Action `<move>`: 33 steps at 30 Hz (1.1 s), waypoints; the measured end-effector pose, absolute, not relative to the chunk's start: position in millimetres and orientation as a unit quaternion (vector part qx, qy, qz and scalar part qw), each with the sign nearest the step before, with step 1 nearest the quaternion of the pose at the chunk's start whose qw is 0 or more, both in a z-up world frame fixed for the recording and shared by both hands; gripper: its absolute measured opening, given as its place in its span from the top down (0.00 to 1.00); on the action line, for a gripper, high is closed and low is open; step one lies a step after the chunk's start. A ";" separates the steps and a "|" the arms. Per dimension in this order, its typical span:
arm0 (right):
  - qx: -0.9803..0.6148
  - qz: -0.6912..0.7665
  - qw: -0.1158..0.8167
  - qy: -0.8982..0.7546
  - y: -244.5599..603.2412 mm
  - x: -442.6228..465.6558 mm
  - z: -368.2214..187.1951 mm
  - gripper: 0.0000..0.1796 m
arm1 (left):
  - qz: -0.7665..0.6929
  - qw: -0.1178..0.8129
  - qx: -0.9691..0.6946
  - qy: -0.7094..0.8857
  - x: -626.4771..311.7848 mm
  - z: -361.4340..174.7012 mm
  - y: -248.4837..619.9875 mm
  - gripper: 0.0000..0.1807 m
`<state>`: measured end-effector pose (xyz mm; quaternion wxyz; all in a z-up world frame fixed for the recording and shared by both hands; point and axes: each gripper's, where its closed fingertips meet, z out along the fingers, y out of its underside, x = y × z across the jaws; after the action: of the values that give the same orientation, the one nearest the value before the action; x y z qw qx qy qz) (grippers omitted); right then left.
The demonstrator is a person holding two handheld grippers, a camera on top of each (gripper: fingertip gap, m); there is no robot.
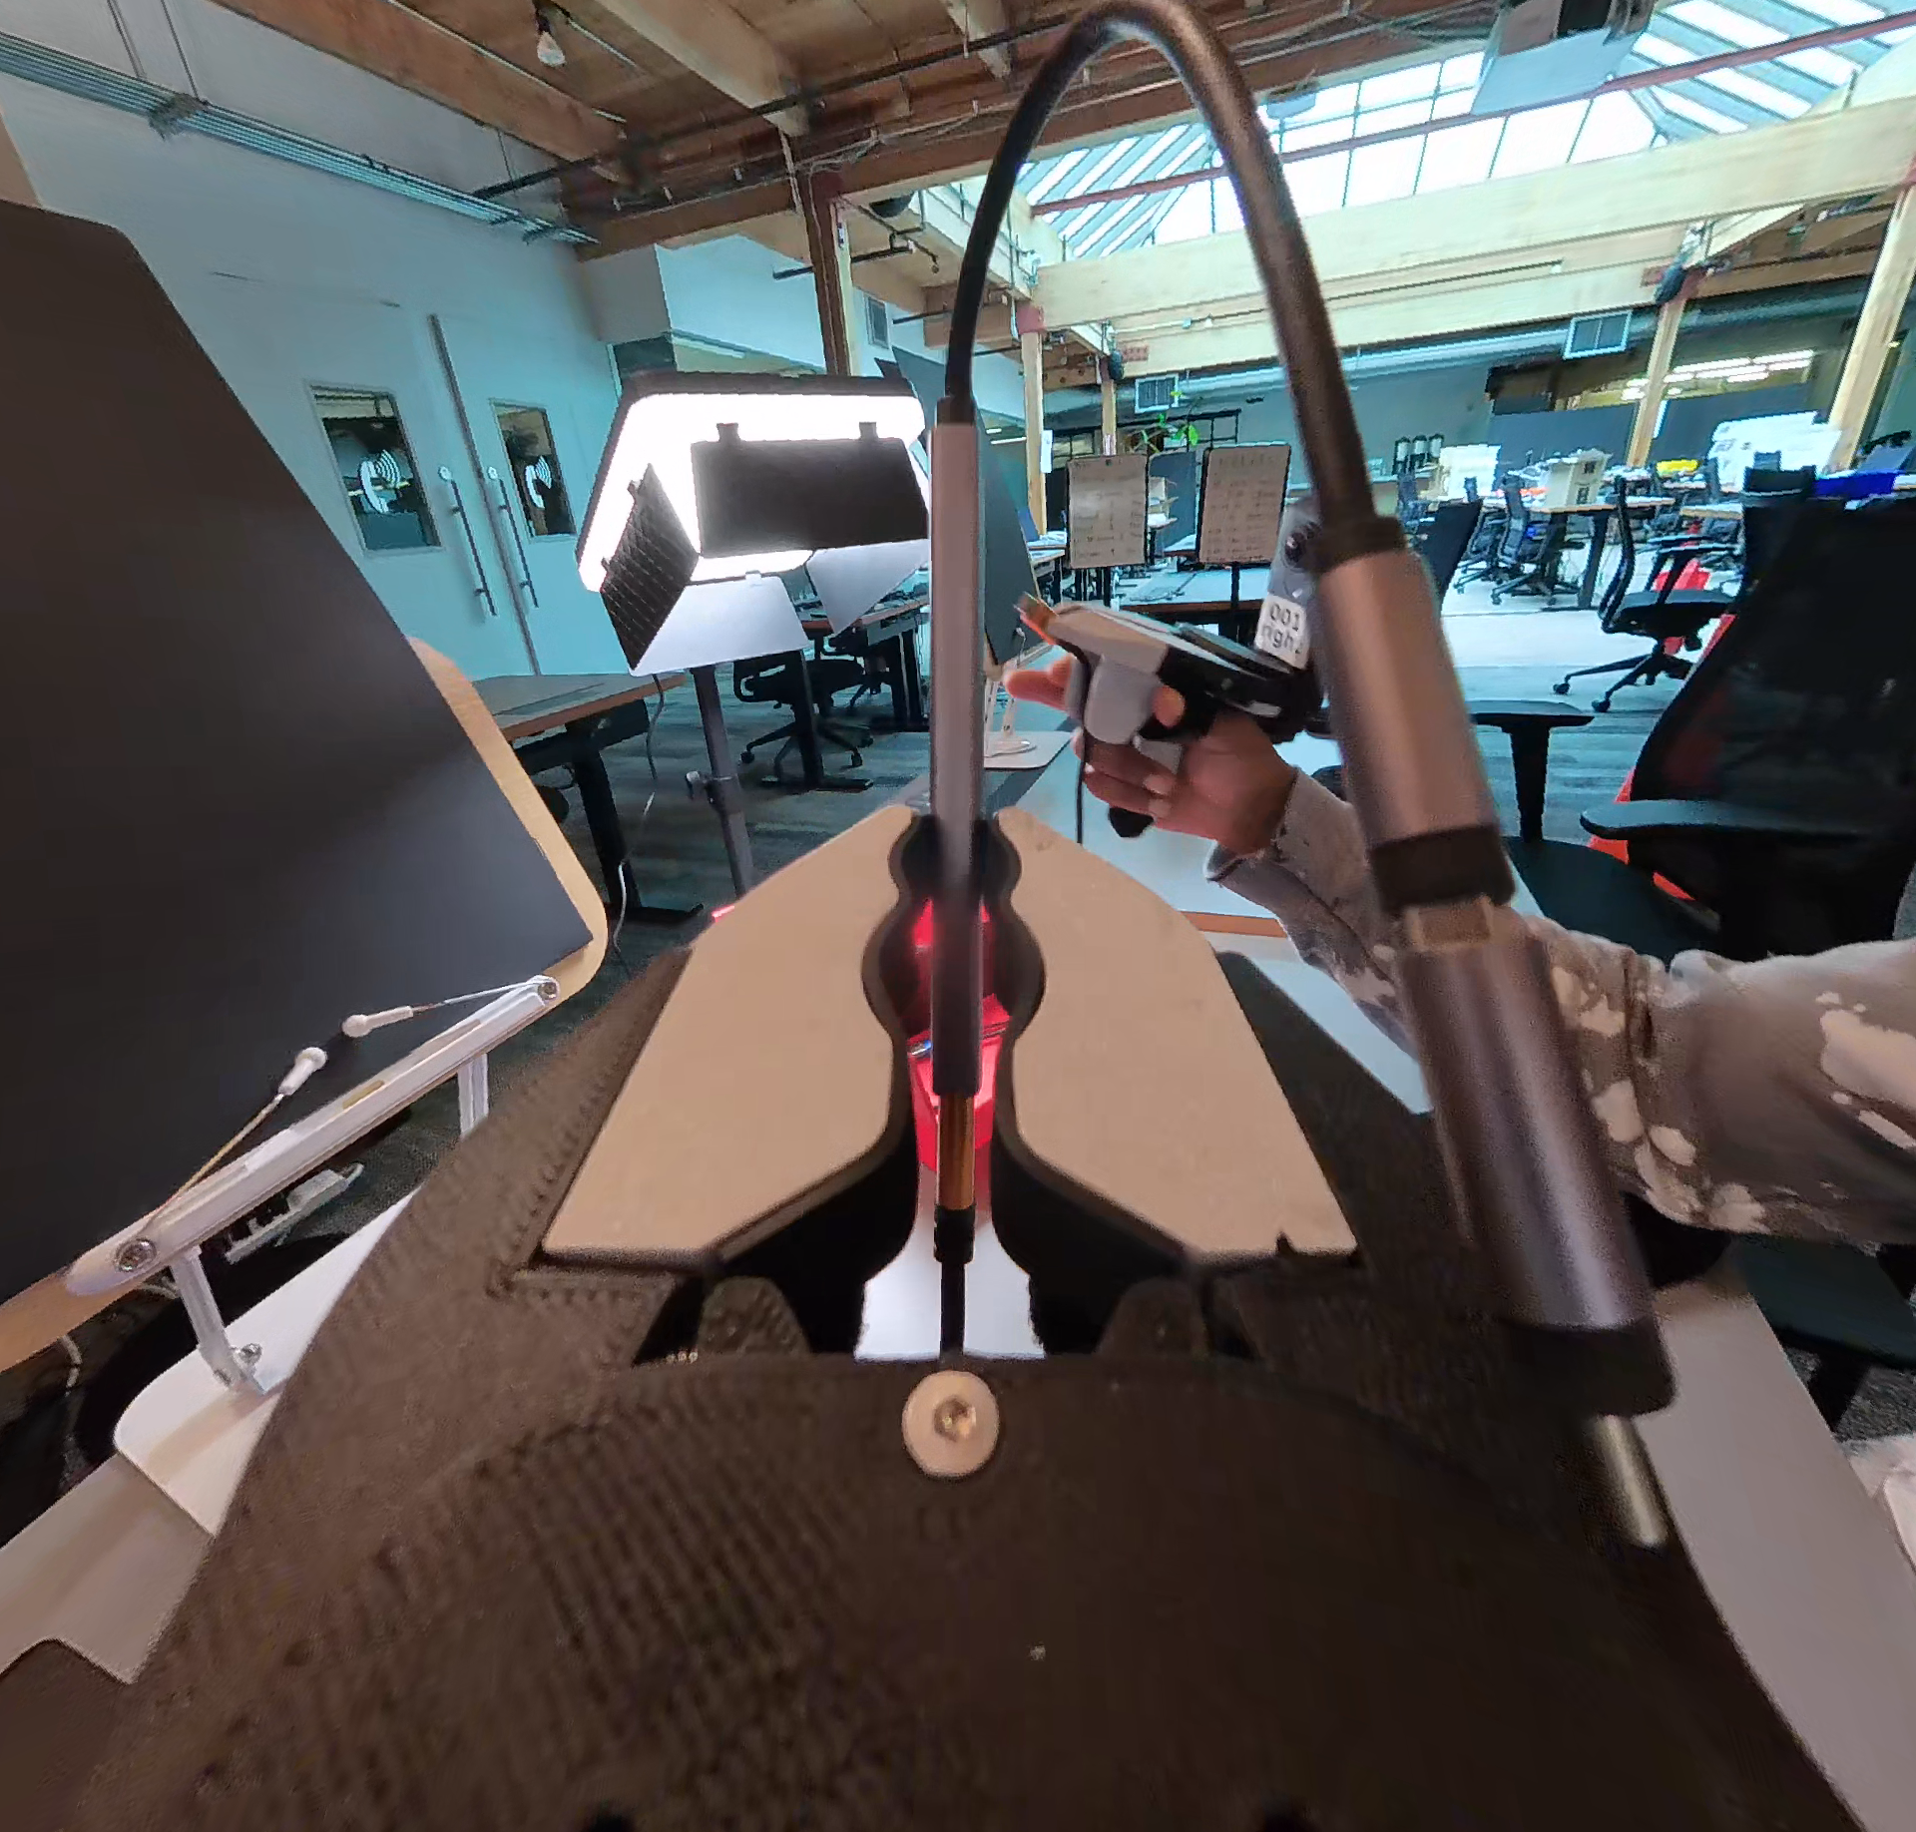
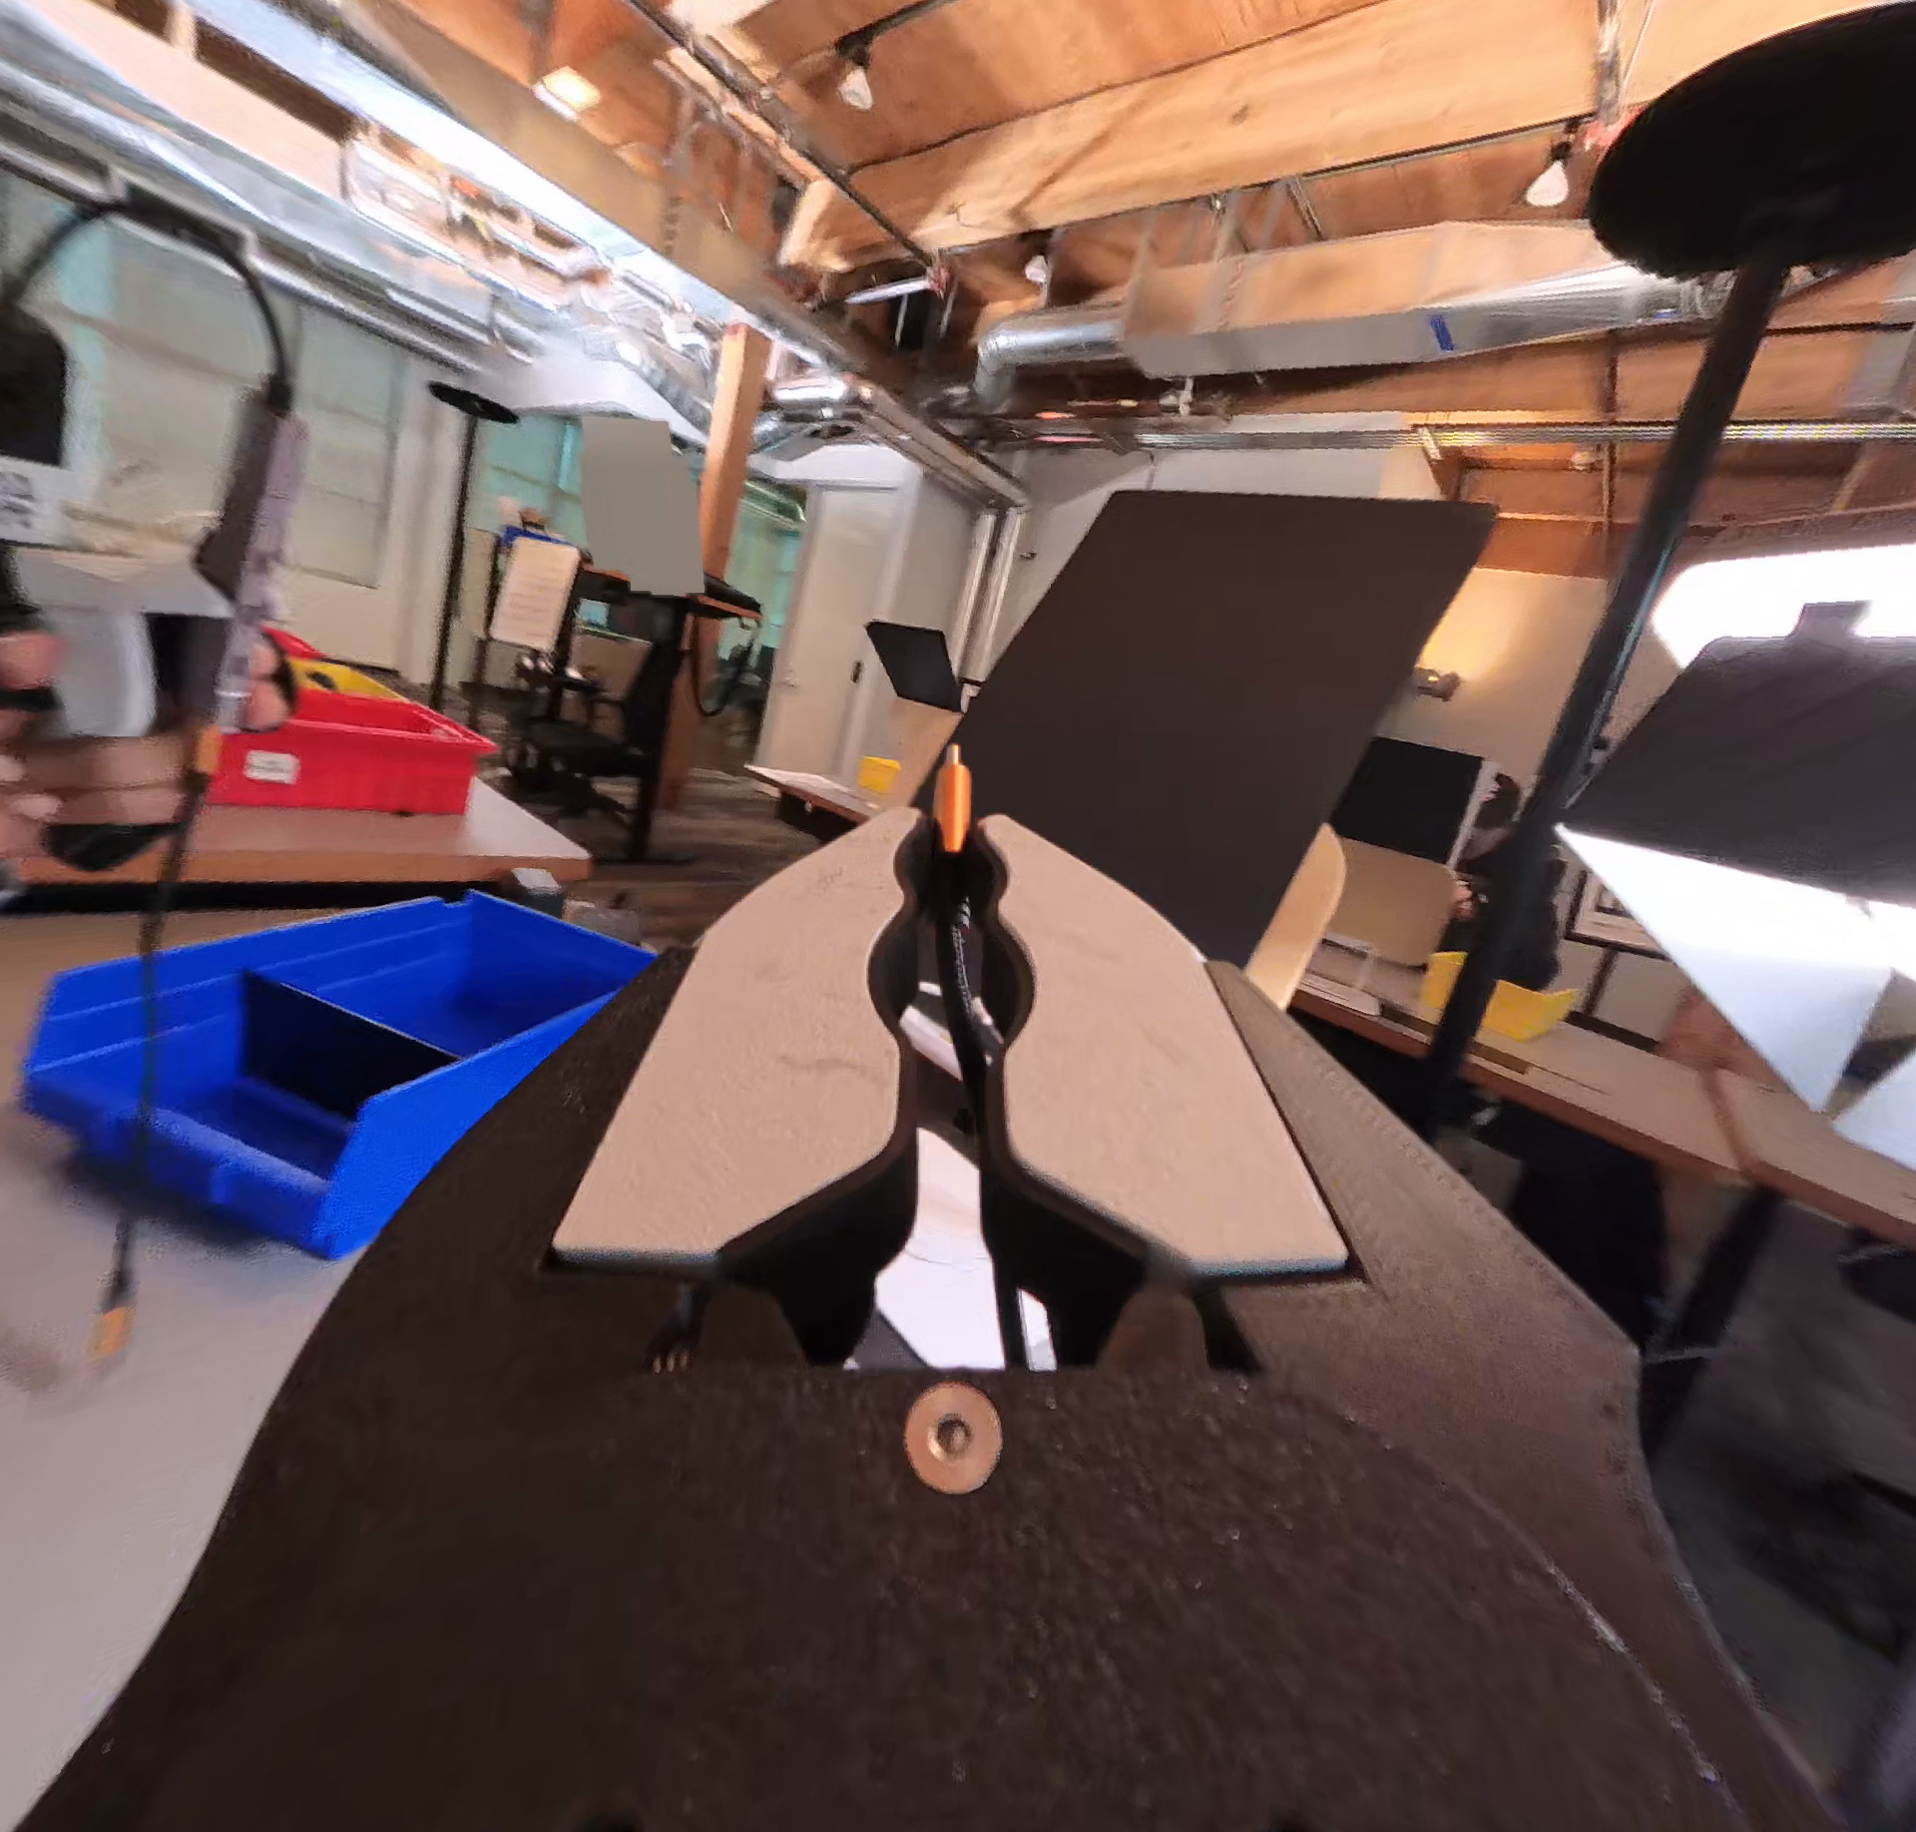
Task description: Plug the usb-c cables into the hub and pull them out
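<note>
In the left wrist view my left gripper [image 1: 956,823] is shut on a slim grey hub [image 1: 954,642], seen edge-on and upright between the pads. An orange usb-c plug [image 1: 954,1150] with a black cable sits in the hub's near end. The hub's dark tail cable [image 1: 1192,61] arcs overhead to a grey connector body [image 1: 1389,704] on the right. My right gripper [image 2: 949,823] is shut on another orange usb-c plug [image 2: 952,797], whose tip pokes past the fingertips. The right gripper also shows farther off in the left wrist view [image 1: 1047,621], held in a hand to the right of the hub, apart from it.
A blue divided bin [image 2: 311,1036] and a red bin [image 2: 353,746] stand on tables to the left. The hub [image 2: 259,517] shows there with a cable hanging to an orange plug [image 2: 109,1305]. A black board [image 1: 207,746], a lit studio lamp [image 1: 747,497] and office chairs surround. Left tips to right tips: about 25 cm.
</note>
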<state>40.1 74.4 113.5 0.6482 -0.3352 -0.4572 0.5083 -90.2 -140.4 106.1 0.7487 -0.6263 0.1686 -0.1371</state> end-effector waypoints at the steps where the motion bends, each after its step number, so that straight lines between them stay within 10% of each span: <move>1: -0.337 0.493 0.650 -0.470 79.5 32.3 115.4 0.97 | -0.138 0.746 -0.630 0.169 -88.6 104.0 -138.0 0.95; 22: -0.588 0.085 0.257 -0.762 180.4 35.4 -161.1 0.96 | -0.134 0.710 -0.664 0.193 -72.7 81.5 -116.9 0.95; 33: -0.554 0.215 0.344 -0.727 153.9 -9.6 -58.4 0.80 | -0.148 0.692 -0.681 0.189 -72.9 66.0 -105.9 0.95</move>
<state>-9.6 153.9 -58.4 0.3439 -0.5539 -0.7272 0.2146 -72.9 -105.9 66.0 0.6924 -0.6805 0.1887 -0.1480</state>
